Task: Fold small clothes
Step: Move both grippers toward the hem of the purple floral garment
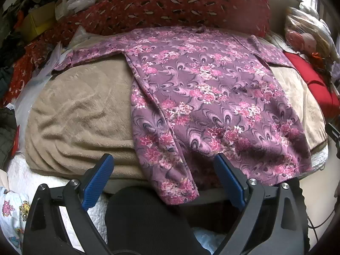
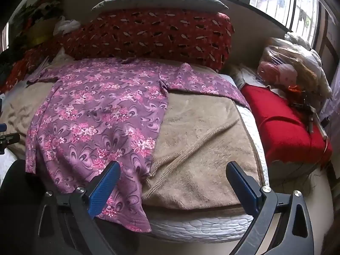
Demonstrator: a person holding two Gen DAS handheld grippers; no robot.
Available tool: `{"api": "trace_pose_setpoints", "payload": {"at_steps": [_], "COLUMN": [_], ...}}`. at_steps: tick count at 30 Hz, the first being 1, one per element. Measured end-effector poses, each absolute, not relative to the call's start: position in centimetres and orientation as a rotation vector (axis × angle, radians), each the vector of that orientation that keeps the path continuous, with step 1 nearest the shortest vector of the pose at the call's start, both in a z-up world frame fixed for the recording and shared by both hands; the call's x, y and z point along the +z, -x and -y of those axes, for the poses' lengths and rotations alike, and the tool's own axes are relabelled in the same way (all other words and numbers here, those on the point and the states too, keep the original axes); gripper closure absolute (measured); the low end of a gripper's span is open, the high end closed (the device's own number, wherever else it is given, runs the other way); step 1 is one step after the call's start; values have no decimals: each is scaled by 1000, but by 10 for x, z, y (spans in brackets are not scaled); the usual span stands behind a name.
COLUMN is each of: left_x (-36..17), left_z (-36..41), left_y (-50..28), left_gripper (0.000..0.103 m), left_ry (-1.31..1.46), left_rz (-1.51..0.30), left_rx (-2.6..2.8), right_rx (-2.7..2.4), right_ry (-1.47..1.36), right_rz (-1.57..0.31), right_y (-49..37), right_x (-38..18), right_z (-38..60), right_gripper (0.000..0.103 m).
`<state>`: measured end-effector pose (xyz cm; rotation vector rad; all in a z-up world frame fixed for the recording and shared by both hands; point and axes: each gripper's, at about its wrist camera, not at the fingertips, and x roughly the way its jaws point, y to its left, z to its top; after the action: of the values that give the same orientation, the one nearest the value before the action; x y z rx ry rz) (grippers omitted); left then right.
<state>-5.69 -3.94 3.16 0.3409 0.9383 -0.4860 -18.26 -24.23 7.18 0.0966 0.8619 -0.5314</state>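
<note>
A purple floral long-sleeved garment [image 1: 208, 97] lies spread flat on a tan blanket [image 1: 80, 114], its sleeves out to both sides and its hem hanging over the near edge of the bed. It also shows in the right wrist view [image 2: 95, 110]. My left gripper [image 1: 163, 165] is open and empty, just above the lower hem. My right gripper [image 2: 173, 174] is open and empty, over the blanket [image 2: 201, 138] by the garment's lower right corner. A dark knee [image 1: 144, 218] sits below the left gripper.
A red patterned bolster [image 2: 148, 34] lies at the head of the bed. A red cushion [image 2: 282, 127] and bagged items [image 2: 291, 68] stand to the right. Clutter and plastic bags [image 1: 36, 70] lie to the left. The white mattress edge [image 2: 201, 227] is near.
</note>
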Motion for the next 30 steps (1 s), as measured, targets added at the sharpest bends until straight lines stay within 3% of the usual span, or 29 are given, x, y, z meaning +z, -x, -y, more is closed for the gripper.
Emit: {"api": "trace_pose_setpoints", "payload": {"at_steps": [30], "left_x": [24], "left_z": [44], "left_y": [47], "left_gripper": [7], "left_ry": [-307], "left_rz": [-1019], "left_rx": [-510], "right_rx": [-505], "right_ry": [-126], "right_rz": [-891], "right_y": [173], "right_x": [67], "right_z": [247], "right_gripper": [3]}}
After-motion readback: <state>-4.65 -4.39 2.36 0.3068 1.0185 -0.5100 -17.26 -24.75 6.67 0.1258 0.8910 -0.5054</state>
